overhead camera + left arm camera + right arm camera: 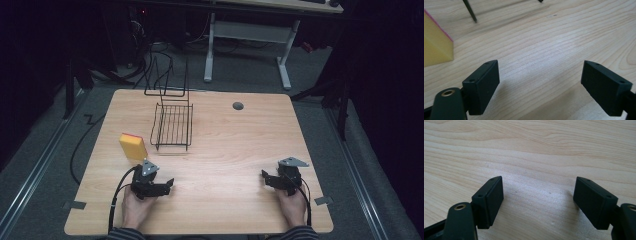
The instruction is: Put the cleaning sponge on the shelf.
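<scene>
A light wooden table [225, 150] with a rounded outline is seen from above. Toward its left side, a yellow block-shaped sponge with a pink upper face [133, 145] is set just beside the near left corner of a black wire rack [172, 125], whose taller wire frame rises at the far edge. Near the front left, the left gripper [169, 185] is held by a hand [135, 207], just in front of the sponge; its jaws are spread wide over bare wood. A small grey round cap [238, 106] is set into the far tabletop. At the front right, the right gripper [265, 177] is likewise held wide apart, empty. No readable writing can be made out.
</scene>
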Motion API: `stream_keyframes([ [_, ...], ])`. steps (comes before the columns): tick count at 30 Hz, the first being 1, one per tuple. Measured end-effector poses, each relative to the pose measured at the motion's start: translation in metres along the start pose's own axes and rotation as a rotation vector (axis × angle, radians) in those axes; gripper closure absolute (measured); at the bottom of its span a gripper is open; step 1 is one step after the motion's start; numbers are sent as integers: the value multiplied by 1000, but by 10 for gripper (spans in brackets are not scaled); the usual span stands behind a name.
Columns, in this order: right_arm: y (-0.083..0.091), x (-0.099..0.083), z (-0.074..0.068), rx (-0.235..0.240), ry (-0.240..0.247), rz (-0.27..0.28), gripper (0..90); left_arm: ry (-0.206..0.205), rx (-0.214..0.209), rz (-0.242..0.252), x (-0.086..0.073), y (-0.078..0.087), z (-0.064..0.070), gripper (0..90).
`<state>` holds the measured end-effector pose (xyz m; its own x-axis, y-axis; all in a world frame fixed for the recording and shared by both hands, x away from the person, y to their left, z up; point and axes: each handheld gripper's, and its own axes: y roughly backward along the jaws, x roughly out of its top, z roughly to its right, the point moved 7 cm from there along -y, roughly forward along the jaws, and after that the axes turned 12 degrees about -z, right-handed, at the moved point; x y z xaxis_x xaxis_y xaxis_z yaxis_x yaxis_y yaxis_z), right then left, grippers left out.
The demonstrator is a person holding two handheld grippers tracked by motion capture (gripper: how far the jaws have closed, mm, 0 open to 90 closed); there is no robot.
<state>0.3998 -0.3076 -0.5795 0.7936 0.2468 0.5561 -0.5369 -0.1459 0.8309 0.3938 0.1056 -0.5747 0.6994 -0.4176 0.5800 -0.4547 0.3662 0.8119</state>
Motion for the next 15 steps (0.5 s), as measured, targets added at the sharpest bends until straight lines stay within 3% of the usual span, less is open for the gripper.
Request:
stream_keyframes([
  [5, 0, 0, 0, 0, 0, 0, 245, 24, 0, 20, -1, 5, -2, 156],
  [7, 0, 0, 0, 0, 0, 0, 245, 40, 21, 45, 0, 8, -4, 156],
  [11, 0, 0, 0, 0, 0, 0, 245, 52, 11, 70, -1, 13, -5, 156],
  [13, 0, 0, 0, 1, -1, -1, 245, 55, 9, 65, -2, 16, -5, 156],
  [15, 0, 0, 0, 0, 0, 0, 245, 44, 33, 55, -4, 19, -7, 158],
])
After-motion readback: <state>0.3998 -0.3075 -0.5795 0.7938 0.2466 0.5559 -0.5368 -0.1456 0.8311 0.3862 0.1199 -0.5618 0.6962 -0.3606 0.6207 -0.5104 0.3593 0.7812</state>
